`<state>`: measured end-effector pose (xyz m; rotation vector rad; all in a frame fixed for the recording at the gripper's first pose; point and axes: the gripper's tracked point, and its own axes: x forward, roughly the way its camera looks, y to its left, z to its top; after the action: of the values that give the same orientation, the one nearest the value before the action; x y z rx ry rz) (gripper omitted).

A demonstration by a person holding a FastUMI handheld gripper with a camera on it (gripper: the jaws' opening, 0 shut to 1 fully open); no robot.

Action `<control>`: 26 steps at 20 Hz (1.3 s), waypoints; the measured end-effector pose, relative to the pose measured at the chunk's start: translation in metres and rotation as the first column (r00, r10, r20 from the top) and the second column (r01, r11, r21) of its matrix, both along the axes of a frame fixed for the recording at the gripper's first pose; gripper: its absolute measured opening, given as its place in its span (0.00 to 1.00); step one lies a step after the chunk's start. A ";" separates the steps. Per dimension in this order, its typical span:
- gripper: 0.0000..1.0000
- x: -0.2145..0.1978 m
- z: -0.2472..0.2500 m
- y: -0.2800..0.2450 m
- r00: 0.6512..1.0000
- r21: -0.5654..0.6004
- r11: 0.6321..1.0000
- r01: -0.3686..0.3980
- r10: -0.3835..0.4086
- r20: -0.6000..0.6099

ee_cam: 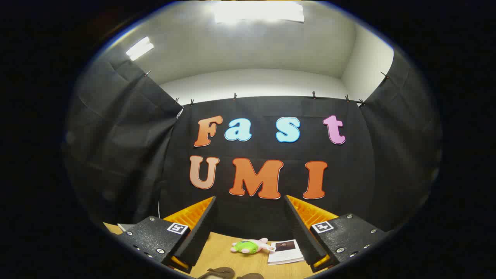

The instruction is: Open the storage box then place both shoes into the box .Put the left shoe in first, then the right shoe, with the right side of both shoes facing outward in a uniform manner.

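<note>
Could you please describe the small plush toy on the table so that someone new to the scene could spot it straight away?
Start at the wooden table below the black cloth wall. The open tongs hang above it, holding nothing, and the toy lies on the tabletop between and beyond their fingers. It is soft, lime green and pink, just left of a white booklet and beyond two brown shoes.

Fisheye cam riding on the gripper [250, 226], looking forward along its spread fingers, pitched up at booth wall and ceiling, low over the wooden table [221, 254], far edge near, probably held well above the tabletop
</note>
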<state>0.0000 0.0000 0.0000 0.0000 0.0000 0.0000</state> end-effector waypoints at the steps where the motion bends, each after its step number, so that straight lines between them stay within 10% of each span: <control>1: 1.00 0.000 0.000 0.002 1.000 0.002 1.000 -0.005 0.005 0.002; 14: 1.00 0.003 -0.005 0.024 0.999 0.029 0.998 -0.051 0.051 0.003; 26: 0.99 0.006 -0.100 0.095 0.940 0.330 0.922 -0.202 0.277 -0.199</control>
<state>0.0063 0.0952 -0.0999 0.3110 0.2462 0.2481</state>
